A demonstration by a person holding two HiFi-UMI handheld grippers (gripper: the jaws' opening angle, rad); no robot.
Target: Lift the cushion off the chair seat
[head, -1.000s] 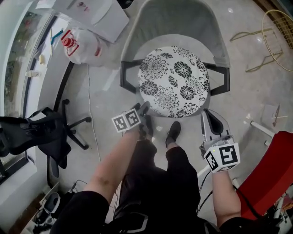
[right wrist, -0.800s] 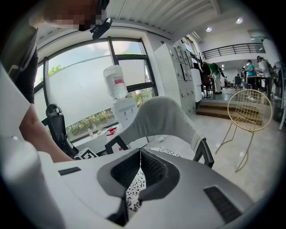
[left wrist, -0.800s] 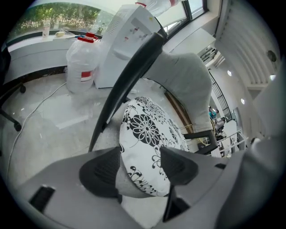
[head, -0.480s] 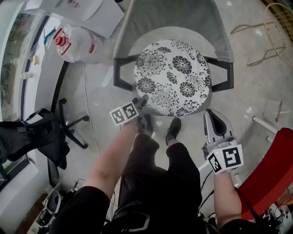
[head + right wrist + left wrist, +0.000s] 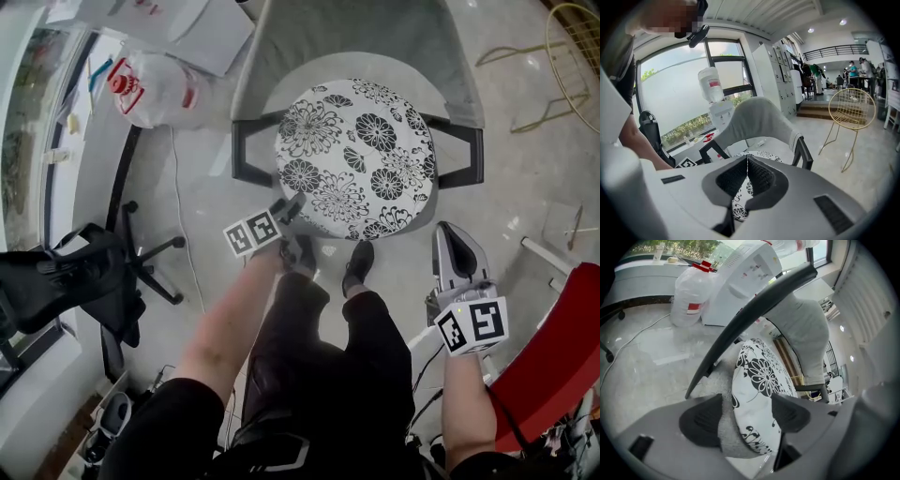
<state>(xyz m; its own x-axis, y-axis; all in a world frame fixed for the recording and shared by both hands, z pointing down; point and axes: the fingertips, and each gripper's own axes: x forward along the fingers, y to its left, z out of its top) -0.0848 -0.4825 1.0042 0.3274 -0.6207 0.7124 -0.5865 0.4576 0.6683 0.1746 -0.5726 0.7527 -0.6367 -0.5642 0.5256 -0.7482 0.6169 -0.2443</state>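
Note:
A round white cushion with black flowers (image 5: 356,159) lies on the seat of a grey shell chair (image 5: 281,56) with black armrests. My left gripper (image 5: 292,208) is at the cushion's front-left rim. In the left gripper view its jaws are opening, and the cushion's edge (image 5: 757,394) and a grey strip of seat edge (image 5: 726,439) stand between the pads (image 5: 701,420). My right gripper (image 5: 448,232) hangs off the cushion's front-right side, apart from it. It is shut (image 5: 746,174) with nothing between its pads; part of the cushion (image 5: 761,153) shows beyond them.
The person's legs and dark shoes (image 5: 356,265) stand just in front of the chair. A plastic bag with a water jug (image 5: 155,89) and a white box (image 5: 183,23) sit at the upper left, a black office chair (image 5: 75,277) at left, a red chair (image 5: 553,361) at right, a gold wire chair (image 5: 572,56) at upper right.
The right gripper has drifted to the right and lower, away from the cushion. The left gripper has stayed at the cushion's front-left rim.

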